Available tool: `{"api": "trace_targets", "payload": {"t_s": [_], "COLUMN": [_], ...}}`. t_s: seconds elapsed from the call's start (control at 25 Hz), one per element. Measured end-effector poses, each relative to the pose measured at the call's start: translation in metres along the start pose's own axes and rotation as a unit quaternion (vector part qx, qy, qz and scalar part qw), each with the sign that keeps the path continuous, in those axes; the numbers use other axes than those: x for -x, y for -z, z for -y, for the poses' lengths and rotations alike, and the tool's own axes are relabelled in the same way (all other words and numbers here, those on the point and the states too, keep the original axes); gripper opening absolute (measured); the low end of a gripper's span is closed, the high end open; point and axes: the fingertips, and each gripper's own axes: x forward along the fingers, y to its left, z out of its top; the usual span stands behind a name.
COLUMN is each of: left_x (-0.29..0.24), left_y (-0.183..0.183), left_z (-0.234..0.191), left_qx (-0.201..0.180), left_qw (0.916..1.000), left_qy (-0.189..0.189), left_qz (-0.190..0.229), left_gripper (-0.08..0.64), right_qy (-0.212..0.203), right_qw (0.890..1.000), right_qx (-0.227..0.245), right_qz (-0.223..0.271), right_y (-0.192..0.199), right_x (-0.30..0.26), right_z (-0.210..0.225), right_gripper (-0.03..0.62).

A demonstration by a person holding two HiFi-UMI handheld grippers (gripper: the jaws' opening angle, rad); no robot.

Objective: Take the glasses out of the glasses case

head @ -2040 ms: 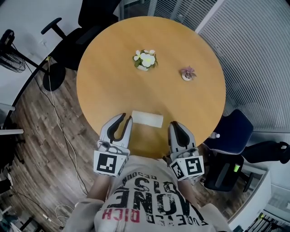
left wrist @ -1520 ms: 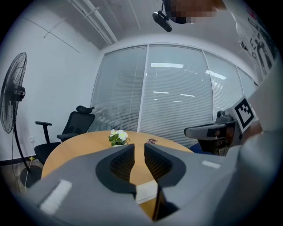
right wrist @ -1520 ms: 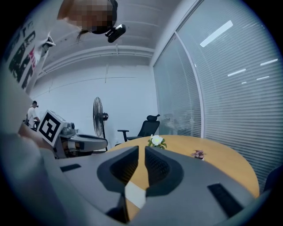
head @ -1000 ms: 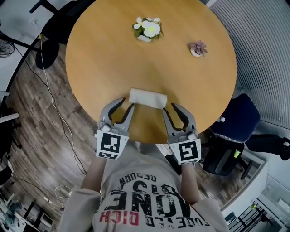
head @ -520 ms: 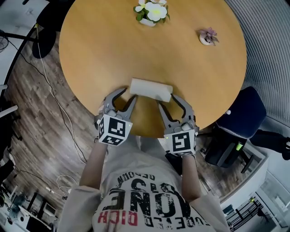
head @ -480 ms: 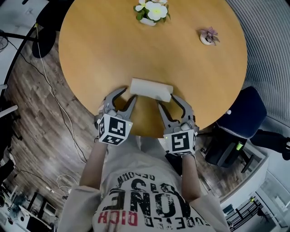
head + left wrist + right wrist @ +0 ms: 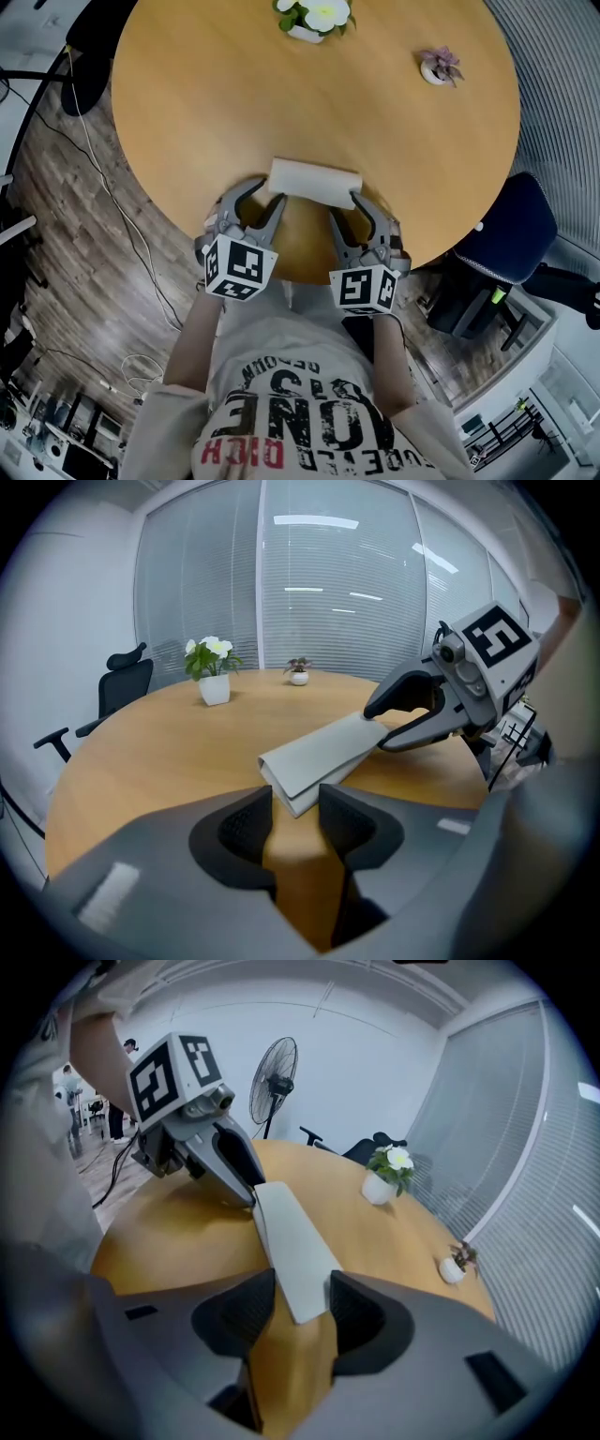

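The glasses case (image 7: 314,181), a closed pale grey pouch, lies flat near the front edge of the round wooden table (image 7: 206,112). My left gripper (image 7: 262,194) stands open at the case's left end, one tip on each side of that corner. At the case's right end my right gripper (image 7: 348,208) is open in the same way. In the left gripper view the case (image 7: 323,757) starts just past the open left gripper (image 7: 295,808). In the right gripper view the case's end (image 7: 291,1232) reaches between the right gripper (image 7: 302,1302) with gaps beside both pads. No glasses show.
A white pot of flowers (image 7: 314,17) and a small pink plant (image 7: 441,66) stand at the table's far side. A blue chair (image 7: 506,244) is by the table's right edge and a standing fan (image 7: 277,1068) stands beyond the table. My body is close to the front rim.
Both grippers have sunk towards the table and closed in on the two ends of the case. Their jaws now stand wider apart. The case has not moved.
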Motion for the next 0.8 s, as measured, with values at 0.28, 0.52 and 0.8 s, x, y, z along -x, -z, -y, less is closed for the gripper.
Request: {"api": "trace_targets", "payload": {"t_s": [0.28, 0.52, 0.8], "left_x": [-0.002, -0.0021, -0.002], "left_y": [0.0008, 0.0005, 0.0011], "left_z": [0.0001, 0.004, 0.0042], "left_qx": [0.03, 0.014, 0.015], "left_qw": [0.9994, 0.9998, 0.9998], "left_qy": [0.017, 0.012, 0.012], "left_qz": [0.003, 0.006, 0.006], "left_gripper": [0.163, 0.132, 0.133], "right_qy": [0.011, 0.012, 0.02], "right_qw": [1.0, 0.998, 0.996], "right_qx": [0.025, 0.059, 0.087], "right_qz": [-0.008, -0.019, -0.023], "right_y": [0.0018, 0.0015, 0.0021], "right_x": [-0.0018, -0.002, -0.0015], "right_z": [-0.0001, -0.0009, 0.0005], "right_gripper": [0.156, 0.156, 0.156]}}
